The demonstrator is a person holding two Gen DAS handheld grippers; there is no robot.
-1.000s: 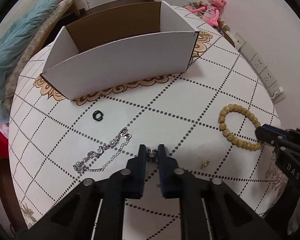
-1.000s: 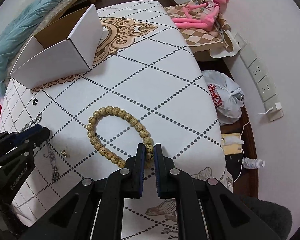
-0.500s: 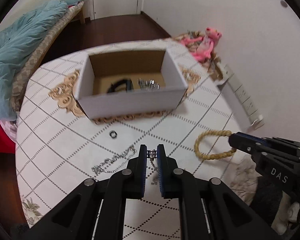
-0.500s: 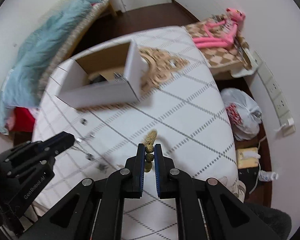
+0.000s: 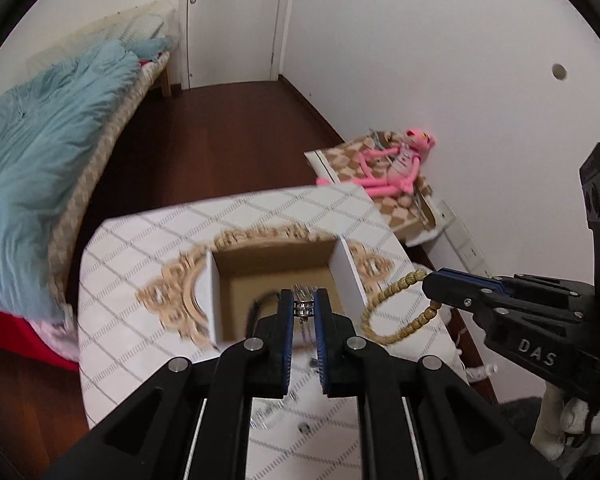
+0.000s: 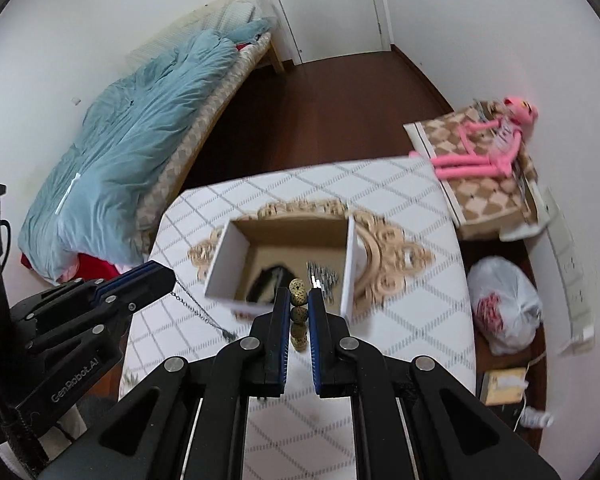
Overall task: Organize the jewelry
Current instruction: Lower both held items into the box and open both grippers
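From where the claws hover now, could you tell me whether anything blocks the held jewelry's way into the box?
Nothing visible does. The left claw grips a silver chain and the right claw a bead bracelet, both above the open-topped box.

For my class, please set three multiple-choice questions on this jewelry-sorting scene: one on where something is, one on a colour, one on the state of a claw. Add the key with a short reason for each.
1. Where does the cardboard box stand?
A. On the patterned table
B. On the bed
C. On the floor

2. What colour is the plush toy lying by the wall?
A. Blue
B. Pink
C. Green

3. What is the state of the right claw?
A. Open and empty
B. Shut on the bead bracelet
C. Shut on a spoon

Key:
1 A, the box sits on the white table with the grid pattern.
2 B, the toy is plainly pink in both views.
3 B, the bead bracelet hangs from the right claw in the left wrist view, and beads sit between its fingers in its own view.

The left claw likewise grips a silver chain.
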